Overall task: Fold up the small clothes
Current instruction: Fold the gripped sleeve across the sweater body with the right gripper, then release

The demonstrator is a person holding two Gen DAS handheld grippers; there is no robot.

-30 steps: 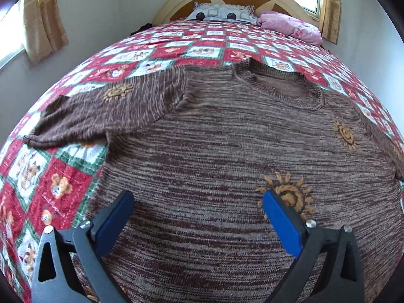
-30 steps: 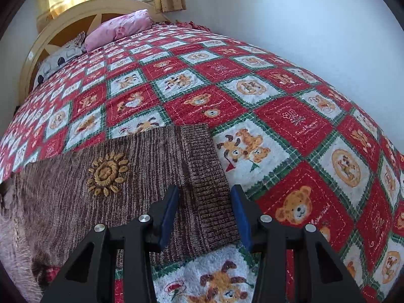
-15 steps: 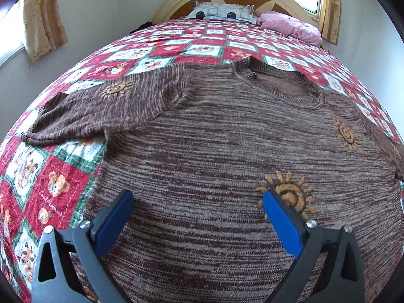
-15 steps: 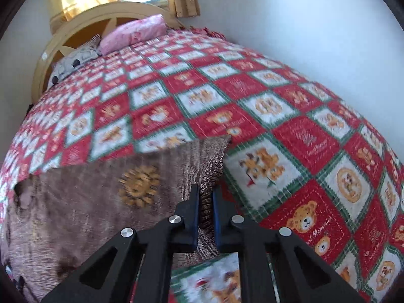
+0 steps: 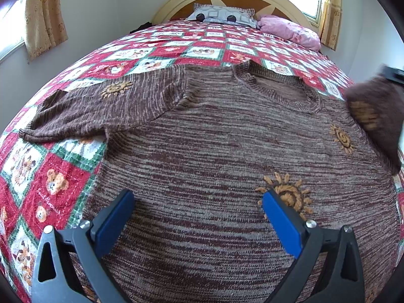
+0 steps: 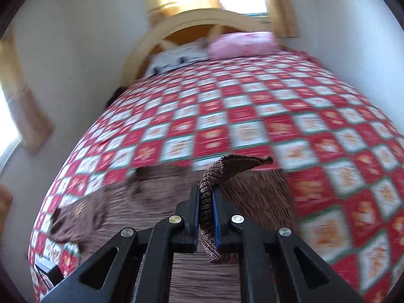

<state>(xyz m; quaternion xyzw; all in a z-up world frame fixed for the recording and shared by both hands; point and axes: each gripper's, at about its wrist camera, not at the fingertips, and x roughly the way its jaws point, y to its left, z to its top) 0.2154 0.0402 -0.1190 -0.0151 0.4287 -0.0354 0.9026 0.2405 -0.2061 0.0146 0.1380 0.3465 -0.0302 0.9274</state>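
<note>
A brown knitted sweater with orange sun patches lies flat, front up, on the quilted bed; its left sleeve is spread out to the side. My left gripper is open and empty just above the sweater's lower body. My right gripper is shut on the ribbed cuff of the right sleeve and holds it lifted above the sweater. That raised sleeve shows blurred at the right edge of the left wrist view.
The red, white and green teddy-bear quilt covers the whole bed. A patterned pillow and a pink pillow lie by the headboard. Walls stand close on both sides.
My right gripper closed on the right sleeve's cuff, lifted it and swung it left over the sweater. My left gripper stayed open above the lower body.
</note>
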